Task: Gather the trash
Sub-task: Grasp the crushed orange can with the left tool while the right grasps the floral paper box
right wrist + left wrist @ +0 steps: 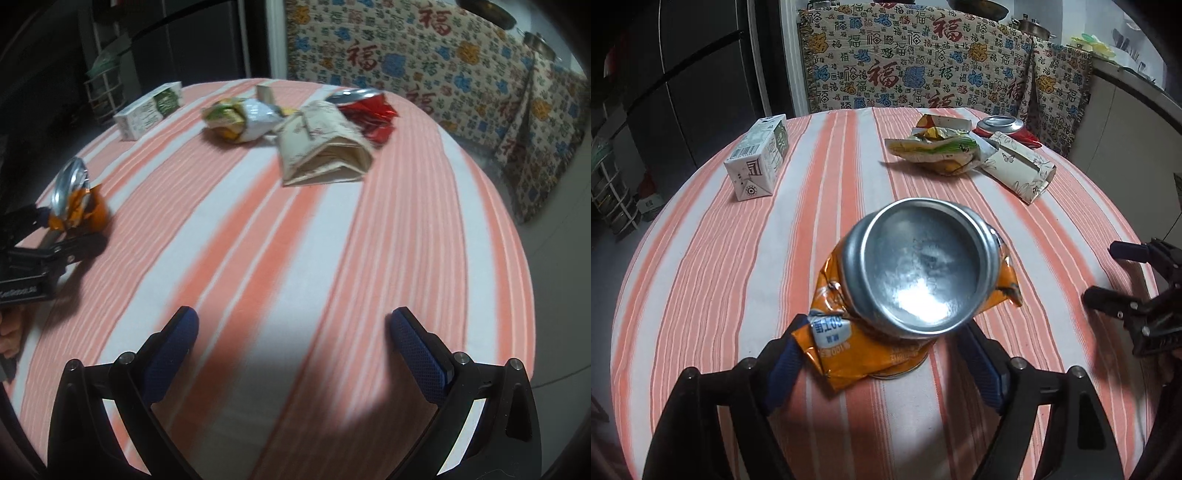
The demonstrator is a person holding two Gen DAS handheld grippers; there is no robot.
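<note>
A round table under an orange-and-white striped cloth fills most of the room in front of me, with a patterned throw draped behind it. On the far left of the cloth lies a white milk carton on its side. Across from it, toward the far right, sits a loose heap of rubbish: a flattened butterfly-print box, a crumpled yellow-green snack bag touching its left side, and a squashed red can just behind it. Nearer the front, the left gripper has its blue pads pressed against the sides of a crushed orange can, whose silver base tilts up; the can's lower end seems to rest on the cloth, though I can't be sure it bears any weight. The right gripper hangs over a bare stretch of stripes, its fingers spread wide with nothing between them, well apart from the heap. From its side, the orange can sits at the table's left edge.
</note>
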